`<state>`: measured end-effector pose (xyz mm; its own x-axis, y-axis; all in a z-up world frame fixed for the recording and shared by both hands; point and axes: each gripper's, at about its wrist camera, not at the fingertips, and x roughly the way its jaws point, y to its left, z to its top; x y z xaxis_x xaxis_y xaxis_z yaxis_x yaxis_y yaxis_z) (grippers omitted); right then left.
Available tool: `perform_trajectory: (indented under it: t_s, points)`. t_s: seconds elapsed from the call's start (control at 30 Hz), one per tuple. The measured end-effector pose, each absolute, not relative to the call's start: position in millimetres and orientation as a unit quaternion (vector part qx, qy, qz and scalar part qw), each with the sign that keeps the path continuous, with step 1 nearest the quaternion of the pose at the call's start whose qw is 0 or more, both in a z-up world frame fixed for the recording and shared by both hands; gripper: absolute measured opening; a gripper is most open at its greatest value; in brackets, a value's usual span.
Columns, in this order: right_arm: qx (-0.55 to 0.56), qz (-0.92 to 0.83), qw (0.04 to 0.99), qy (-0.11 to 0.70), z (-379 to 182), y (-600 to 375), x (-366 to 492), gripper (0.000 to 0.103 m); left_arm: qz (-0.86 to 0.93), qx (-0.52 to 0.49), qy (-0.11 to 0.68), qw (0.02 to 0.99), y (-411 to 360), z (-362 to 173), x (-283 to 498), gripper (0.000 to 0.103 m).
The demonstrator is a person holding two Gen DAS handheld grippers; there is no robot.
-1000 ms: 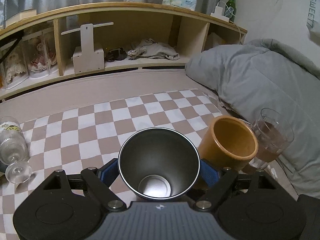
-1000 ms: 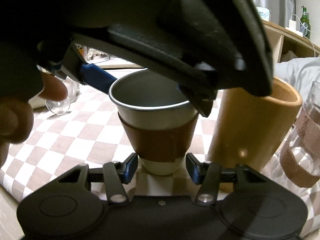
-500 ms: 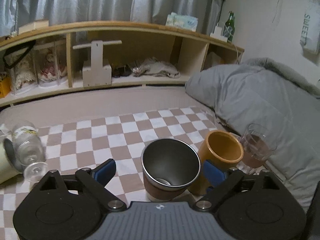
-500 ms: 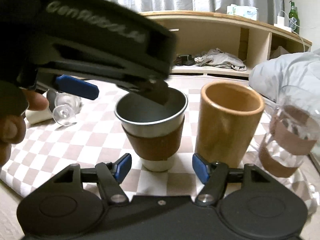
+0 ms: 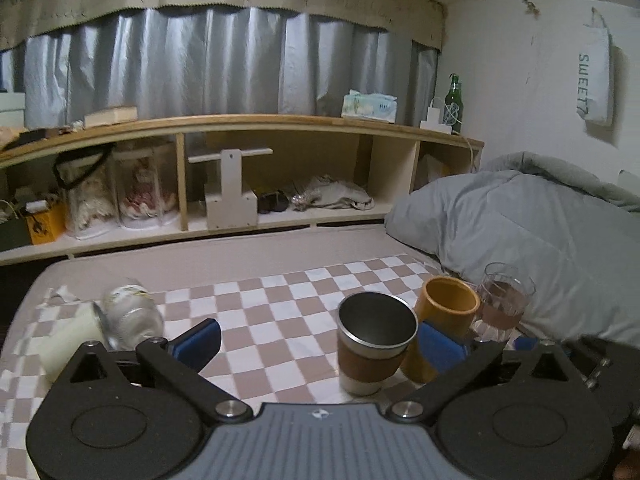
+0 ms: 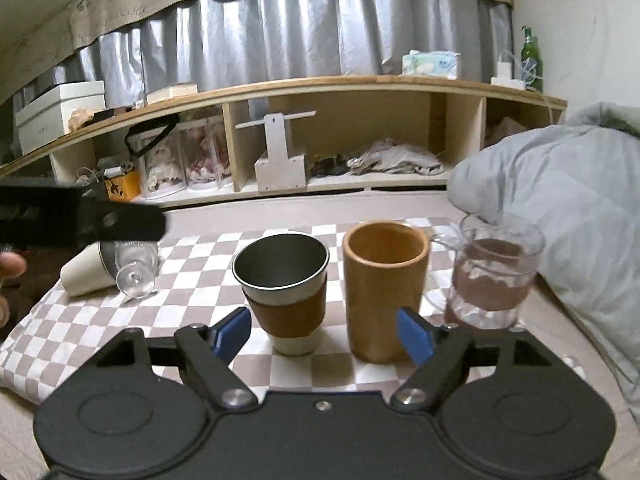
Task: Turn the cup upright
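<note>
A steel cup with a brown sleeve (image 5: pixel 374 346) (image 6: pixel 286 286) stands upright on the checkered cloth (image 5: pixel 272 300). To its right stand an ochre cup (image 5: pixel 448 316) (image 6: pixel 384 288) and a glass mug with a brown band (image 5: pixel 504 304) (image 6: pixel 494 276), both upright. A clear glass (image 5: pixel 130 316) (image 6: pixel 136 266) and a cream cup (image 5: pixel 68 344) (image 6: pixel 86 272) lie on their sides at the left. My left gripper (image 5: pixel 318 346) is open and empty, raised near the steel cup. My right gripper (image 6: pixel 324 336) is open and empty, in front of the steel and ochre cups.
A grey duvet (image 5: pixel 520 216) is bunched at the right, close to the glass mug. A wooden shelf unit (image 5: pixel 280 168) with boxes and clothes runs along the back under grey curtains. The left gripper's body (image 6: pixel 76 220) crosses the right wrist view at the left.
My left gripper has let go of the steel cup, opened and pulled up and back to the left. My right gripper has opened wider and drawn back. The steel cup stays upright.
</note>
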<state>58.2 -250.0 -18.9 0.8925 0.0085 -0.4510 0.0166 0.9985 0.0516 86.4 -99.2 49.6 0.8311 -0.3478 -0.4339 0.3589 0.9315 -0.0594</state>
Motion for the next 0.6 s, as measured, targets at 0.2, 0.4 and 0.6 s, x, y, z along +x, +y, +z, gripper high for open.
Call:
perform_trajectory:
  t_s: [0.2, 0.4, 0.6]
  points:
    - [0.019, -0.01, 0.976, 0.217, -6.8, -247.5, 34.1, 0.095, -0.175, 0.009, 0.216, 0.96, -77.7, 42.8, 64.7, 0.103]
    - [0.014, -0.035, 0.977, 0.208, -3.3, -247.6, 16.3, 0.103, -0.161, 0.021, 0.207, 0.965, -68.2, 31.5, 48.7, 0.103]
    - [0.013, -0.062, 0.976, 0.208, -8.4, -248.8, 2.1, 0.103, -0.152, 0.029, 0.207, 0.966, -65.7, 20.1, 37.8, 0.103]
